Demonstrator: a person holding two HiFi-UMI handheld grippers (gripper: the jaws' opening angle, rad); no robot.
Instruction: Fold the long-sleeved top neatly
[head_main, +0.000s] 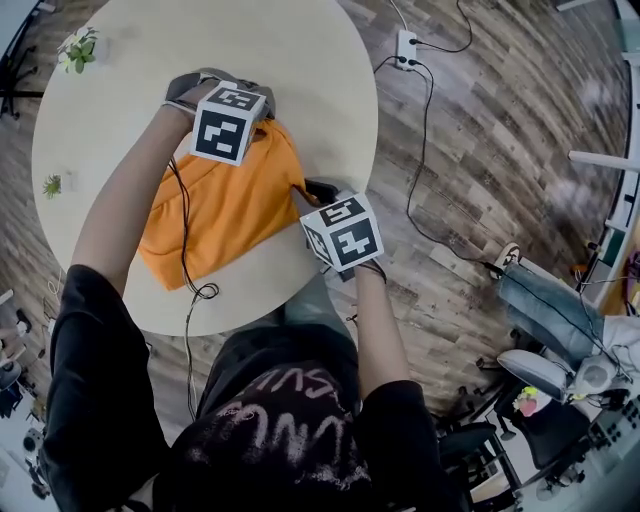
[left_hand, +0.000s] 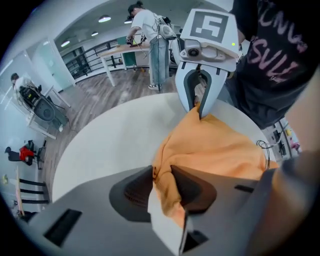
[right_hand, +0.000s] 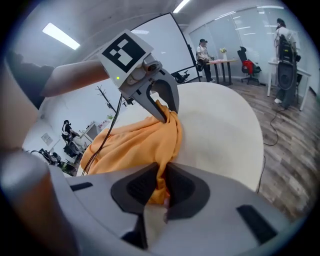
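An orange long-sleeved top (head_main: 225, 210) lies bunched on the round white table (head_main: 300, 60). My left gripper (head_main: 258, 128) stands at the top's far corner, pointing steeply down, mostly hidden beneath its marker cube. In the left gripper view its jaws (left_hand: 162, 182) are shut on a fold of the orange cloth (left_hand: 220, 150). My right gripper (head_main: 312, 192) is at the top's near right edge by the table rim. In the right gripper view it (right_hand: 162, 180) pinches a hanging ridge of the fabric (right_hand: 135, 145). The cloth stretches between both grippers.
Two small plants (head_main: 77, 48) (head_main: 52, 185) stand at the table's left side. A black cable (head_main: 185, 250) trails over the top. On the wooden floor lies a power strip (head_main: 407, 45) with cords. A person's legs (head_main: 550, 310) and chairs are at the right.
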